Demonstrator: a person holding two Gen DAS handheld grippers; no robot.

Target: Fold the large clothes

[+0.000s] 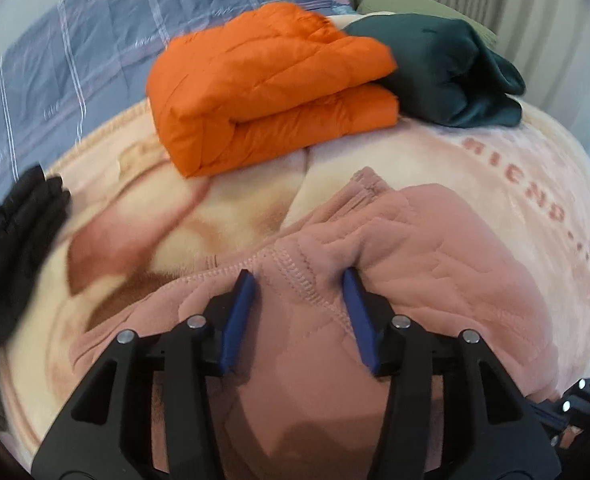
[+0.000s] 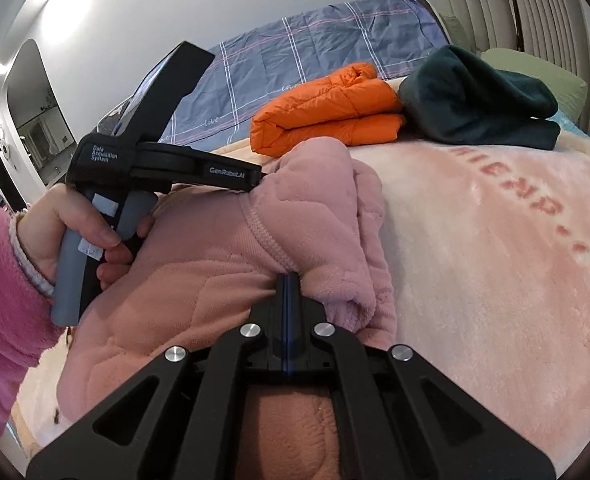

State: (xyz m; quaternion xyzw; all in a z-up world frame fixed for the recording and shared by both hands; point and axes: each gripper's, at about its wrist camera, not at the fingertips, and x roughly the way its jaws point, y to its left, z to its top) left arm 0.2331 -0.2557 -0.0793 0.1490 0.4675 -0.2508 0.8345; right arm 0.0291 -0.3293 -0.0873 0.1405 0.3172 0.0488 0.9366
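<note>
Since the pink quilted garment [image 1: 435,248] bunched on the bed looks soft, thick and floppy, grab seams: right claw [image 2: 291,280] is clamped on its edge, left claw [image 1: 297,280] sits wide, orange jacket [image 1: 271,92] at 12 o'clock.

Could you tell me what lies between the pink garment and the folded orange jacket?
Only bare pink blanket separates the pink garment from the orange jacket, in the left wrist view.

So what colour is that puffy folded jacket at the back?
Bright orange. The folded jacket shows best in the left wrist view.
</note>
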